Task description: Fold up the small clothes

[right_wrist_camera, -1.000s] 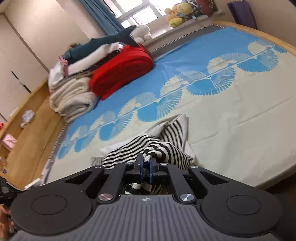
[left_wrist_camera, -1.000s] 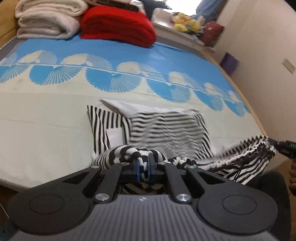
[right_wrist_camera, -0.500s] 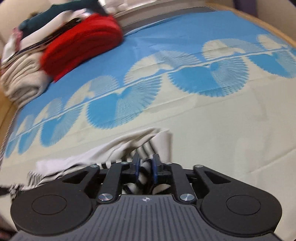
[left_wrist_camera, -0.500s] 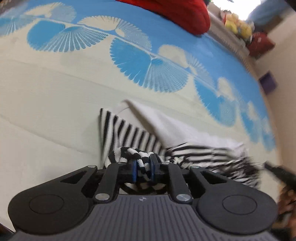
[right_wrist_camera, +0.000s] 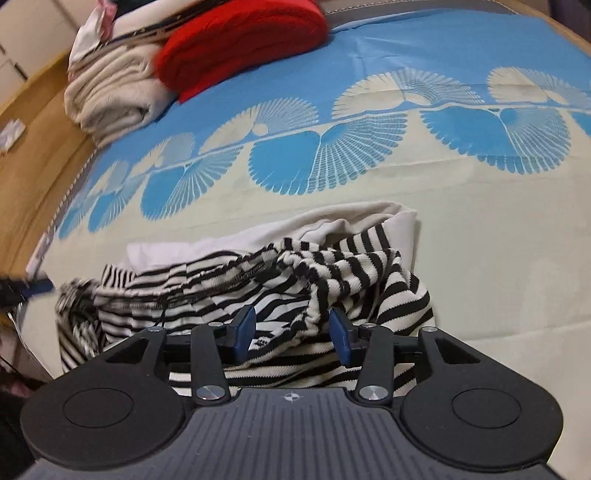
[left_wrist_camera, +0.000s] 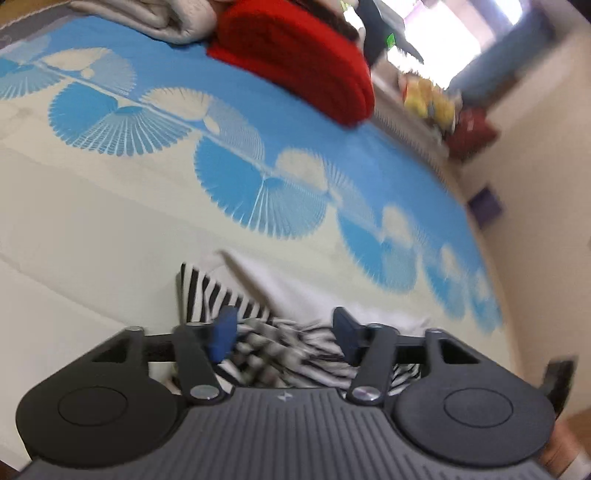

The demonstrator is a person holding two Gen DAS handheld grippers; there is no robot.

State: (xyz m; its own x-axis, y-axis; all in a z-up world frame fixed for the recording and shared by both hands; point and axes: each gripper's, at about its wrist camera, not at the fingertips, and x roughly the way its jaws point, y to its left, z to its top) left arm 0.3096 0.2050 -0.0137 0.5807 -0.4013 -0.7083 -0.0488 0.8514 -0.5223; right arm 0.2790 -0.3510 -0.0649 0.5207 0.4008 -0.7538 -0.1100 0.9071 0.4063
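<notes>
Soft, even indoor light. The window (left_wrist_camera: 461, 22) at one o'clock in the left view glares white. Motion blur smears that view; fisheye bends both views' edges.

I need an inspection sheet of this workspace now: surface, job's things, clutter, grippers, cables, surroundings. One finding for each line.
Surface: bed sheet, cream with blue fan pattern, lies flat.
Job's things: striped garment, black and white, bunched at the near edge over white cloth.
Clutter: red blanket and cream blankets stacked at the far side.
Grippers: left gripper and right gripper, jaws opening; striped fabric lies between the pads of each, not pinched.
Cables: nothing seen.
Surroundings: plush toys near a bright window, blurred; wooden floor beside the bed.
</notes>
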